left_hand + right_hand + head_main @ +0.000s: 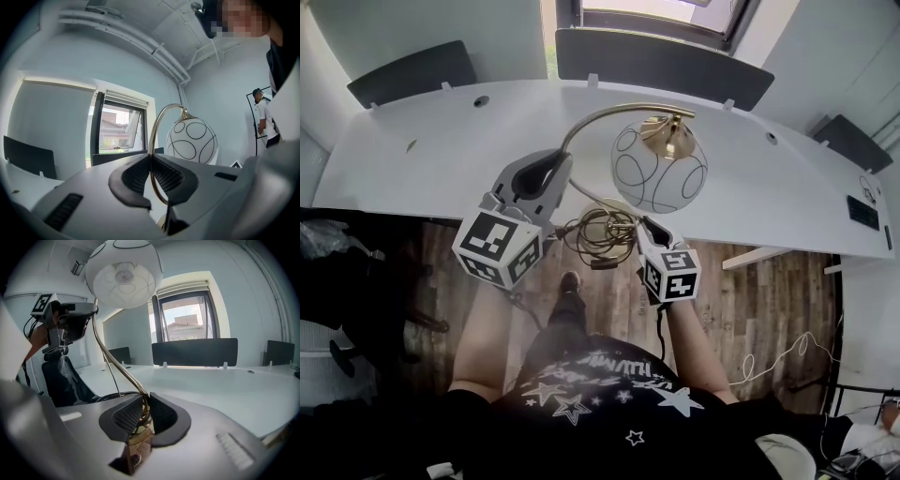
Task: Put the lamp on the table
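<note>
The left gripper (555, 161) has its fingers (133, 176) closed almost together, clenched on the thin brass stem (156, 126) of the lamp (659, 167) partway up its curve. The stem runs straight through between the black pads with no gap showing on either side.

The right gripper (648, 225) grasps the same stem lower down, just above the brass base (136, 446). Its fingers are narrowly apart and press on the metal from both sides.

In the head view the left gripper is at 10 o'clock from the coiled cord (600, 234) and the right gripper at 4 o'clock. The lamp is held up between them. Its round glass shade with black rings hangs at 1 o'clock from the coil, over the near edge of the white table (422, 141). The cord dangles above the wooden floor (750, 281).
</note>
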`<state>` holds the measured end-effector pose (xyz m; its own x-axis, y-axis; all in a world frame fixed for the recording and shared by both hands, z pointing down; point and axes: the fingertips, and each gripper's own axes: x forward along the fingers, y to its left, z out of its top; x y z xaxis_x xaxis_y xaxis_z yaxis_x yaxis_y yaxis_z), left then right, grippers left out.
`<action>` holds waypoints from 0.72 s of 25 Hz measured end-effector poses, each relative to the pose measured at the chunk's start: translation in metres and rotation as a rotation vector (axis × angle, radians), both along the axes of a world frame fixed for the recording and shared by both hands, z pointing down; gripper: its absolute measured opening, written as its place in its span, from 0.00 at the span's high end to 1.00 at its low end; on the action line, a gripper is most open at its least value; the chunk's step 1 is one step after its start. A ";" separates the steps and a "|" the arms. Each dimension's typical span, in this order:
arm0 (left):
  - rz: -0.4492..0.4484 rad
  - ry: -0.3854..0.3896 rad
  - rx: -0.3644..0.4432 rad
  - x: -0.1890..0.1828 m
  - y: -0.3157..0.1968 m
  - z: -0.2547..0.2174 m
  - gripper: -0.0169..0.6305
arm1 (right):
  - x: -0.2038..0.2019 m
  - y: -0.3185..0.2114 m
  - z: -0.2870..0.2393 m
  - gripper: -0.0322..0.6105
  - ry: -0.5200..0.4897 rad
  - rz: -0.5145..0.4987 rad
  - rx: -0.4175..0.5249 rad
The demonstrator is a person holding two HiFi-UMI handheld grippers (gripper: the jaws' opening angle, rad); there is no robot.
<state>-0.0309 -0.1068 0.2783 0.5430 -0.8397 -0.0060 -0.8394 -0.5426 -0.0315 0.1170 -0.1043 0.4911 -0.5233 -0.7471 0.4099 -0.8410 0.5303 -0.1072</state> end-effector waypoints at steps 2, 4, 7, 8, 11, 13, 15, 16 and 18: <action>0.013 -0.002 0.001 -0.001 -0.017 0.000 0.93 | -0.001 -0.015 0.000 0.88 0.008 0.013 -0.002; 0.027 -0.001 0.001 -0.005 -0.034 0.000 0.93 | -0.004 -0.032 -0.001 0.88 0.016 0.022 -0.003; 0.040 0.004 -0.004 -0.013 -0.062 0.000 0.93 | -0.011 -0.057 -0.003 0.88 0.020 0.033 -0.002; 0.043 0.006 -0.004 -0.016 -0.071 -0.001 0.93 | -0.013 -0.066 -0.004 0.88 0.018 0.040 0.000; 0.054 0.009 0.002 -0.024 -0.096 -0.006 0.93 | -0.021 -0.092 -0.009 0.88 0.014 0.052 0.005; 0.059 0.011 0.006 -0.029 -0.111 -0.009 0.93 | -0.026 -0.106 -0.011 0.88 0.015 0.056 0.007; 0.063 0.011 0.005 -0.035 -0.126 -0.009 0.93 | -0.032 -0.119 -0.012 0.88 0.020 0.060 0.004; 0.066 0.011 0.003 -0.038 -0.134 -0.009 0.93 | -0.035 -0.125 -0.012 0.88 0.024 0.062 0.001; 0.072 0.011 -0.001 -0.044 -0.147 -0.008 0.93 | -0.040 -0.136 -0.012 0.88 0.030 0.066 -0.004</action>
